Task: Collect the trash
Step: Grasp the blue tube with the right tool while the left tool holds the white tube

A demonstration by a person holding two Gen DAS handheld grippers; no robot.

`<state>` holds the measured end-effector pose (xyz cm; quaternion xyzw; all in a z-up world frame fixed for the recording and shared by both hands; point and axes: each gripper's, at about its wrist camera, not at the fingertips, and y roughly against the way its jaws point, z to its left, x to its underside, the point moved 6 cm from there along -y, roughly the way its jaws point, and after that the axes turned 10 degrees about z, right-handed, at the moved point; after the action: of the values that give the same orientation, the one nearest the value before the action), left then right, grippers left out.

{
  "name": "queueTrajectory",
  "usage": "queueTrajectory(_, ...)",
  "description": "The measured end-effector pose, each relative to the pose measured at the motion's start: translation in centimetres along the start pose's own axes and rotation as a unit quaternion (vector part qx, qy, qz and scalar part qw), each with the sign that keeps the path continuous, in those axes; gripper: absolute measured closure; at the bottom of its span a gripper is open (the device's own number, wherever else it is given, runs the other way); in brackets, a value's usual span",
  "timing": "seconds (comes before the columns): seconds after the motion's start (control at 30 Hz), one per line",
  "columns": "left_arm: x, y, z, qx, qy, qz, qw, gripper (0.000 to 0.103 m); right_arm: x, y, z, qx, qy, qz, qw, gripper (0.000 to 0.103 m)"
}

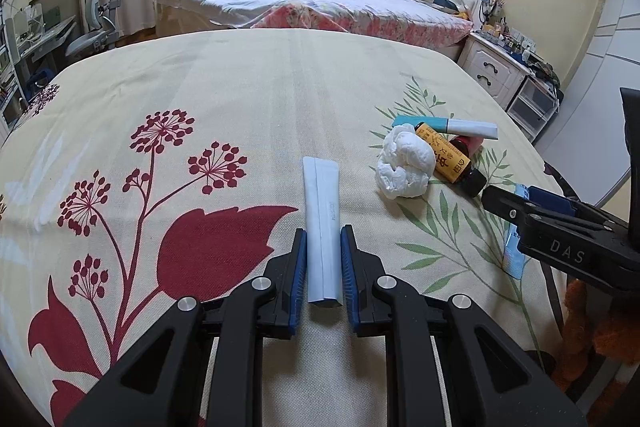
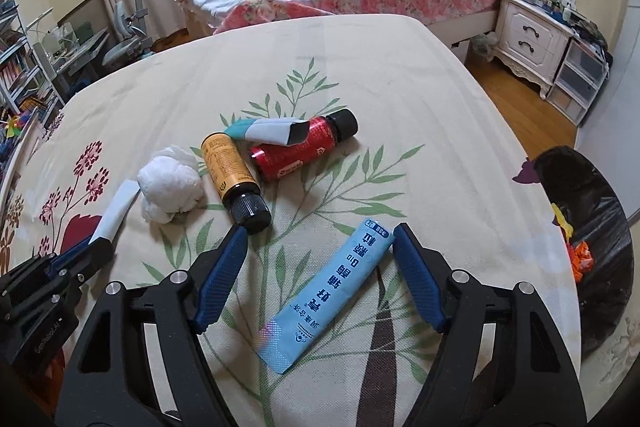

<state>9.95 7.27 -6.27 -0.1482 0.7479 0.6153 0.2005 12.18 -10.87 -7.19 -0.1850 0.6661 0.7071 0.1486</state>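
**Desk:** Starting at the left of the floral tablecloth-covered table [image 2: 400,75], what did the frame show?

**Photographer:** The left gripper [image 1: 323,259] was clamped on a long, flat pale grey-blue foil sachet [image 1: 322,211], its blue pads pressed to both long edges. The sachet pointed straight away along the fingers, lying low over the cloth; whether it was lifted clear could not be told.

**Desk:** And the middle?

**Photographer:** A crumpled white tissue wad [image 2: 170,183] sat beside an orange-labelled brown glass bottle with a black cap [image 2: 234,179]. Past it lay a red-labelled bottle with a black cap [image 2: 304,147], with a torn teal-and-white sachet [image 2: 268,130] resting across the two bottles. All were untouched.

**Desk:** The right side?

**Photographer:** The right gripper [image 2: 320,247] stood with jaws apart over a light blue printed plastic sachet [image 2: 328,291] lying flat on the cloth. Its long axis ran diagonally, from near the left jaw's base up to the right fingertip, which it appeared to touch. The pads were not pressing on it.

**Desk:** What did the pick-up hinge on?

**Photographer:** That slant, in my judgement. The jaws would close across a skewed strip, so a wrist turn looked wise. The black-bag-lined bin [image 2: 592,227] waited just off the table's right edge, nearer the right hand.
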Motion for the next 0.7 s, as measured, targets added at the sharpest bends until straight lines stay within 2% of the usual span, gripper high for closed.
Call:
queueTrajectory(0.17, -0.1, 0.0, -0.1, 0.001, -0.002, -0.001, 1.0, 0.085, 1.2, 0.0, -1.0, 0.02, -0.005, 0.01, 1.0, 0.031)
queueTrajectory(0.27, -0.3, -0.1, -0.1, 0.004, -0.002, -0.001, 1.0, 0.085, 1.5, 0.2, -0.8, 0.039, 0.007, 0.006, 0.999, 0.036)
queueTrajectory(0.57, -0.4, -0.1, 0.1, 0.006, -0.002, -0.001, 1.0, 0.085, 2.7, 0.9, -2.6, 0.056, 0.001, 0.012, 0.998, 0.038)
queueTrajectory(0.7, -0.4, -0.1, 0.0, 0.006, -0.002, -0.001, 1.0, 0.085, 2.5, 0.9, -2.7, 0.054, -0.001, 0.013, 0.998, 0.044)
